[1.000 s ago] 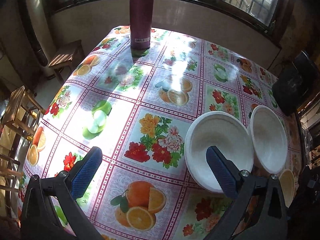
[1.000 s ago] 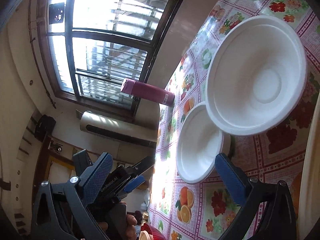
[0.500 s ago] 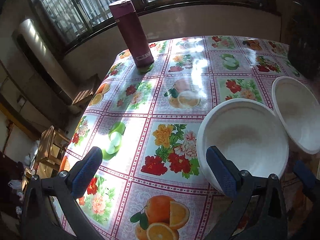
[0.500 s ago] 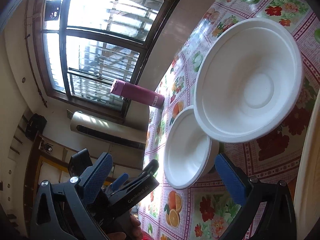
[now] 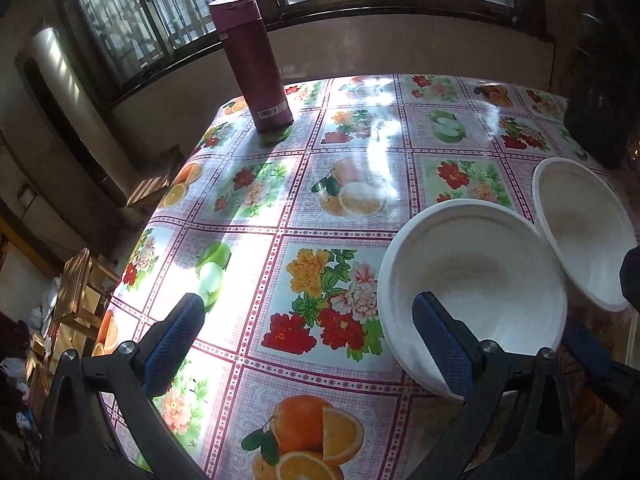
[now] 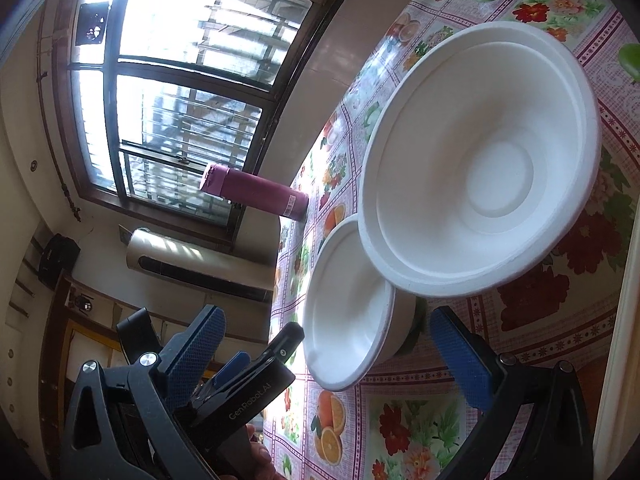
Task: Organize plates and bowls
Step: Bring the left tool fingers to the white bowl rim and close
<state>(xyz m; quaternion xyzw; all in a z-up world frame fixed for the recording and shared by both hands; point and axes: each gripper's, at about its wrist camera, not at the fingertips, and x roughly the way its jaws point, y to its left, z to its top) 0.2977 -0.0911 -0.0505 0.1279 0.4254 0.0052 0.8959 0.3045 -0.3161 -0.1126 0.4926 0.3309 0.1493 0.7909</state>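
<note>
Left gripper (image 5: 308,340) open, empty; small bowl (image 5: 472,280) at its right finger. Right gripper (image 6: 328,356) open, empty; big bowl (image 6: 480,160) ahead, possibly overlapping small bowl's rim.

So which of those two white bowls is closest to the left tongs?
The smaller bowl, right by the left tongs, with one pad over its rim. The wider bowl sits beyond it, to the right.
</note>
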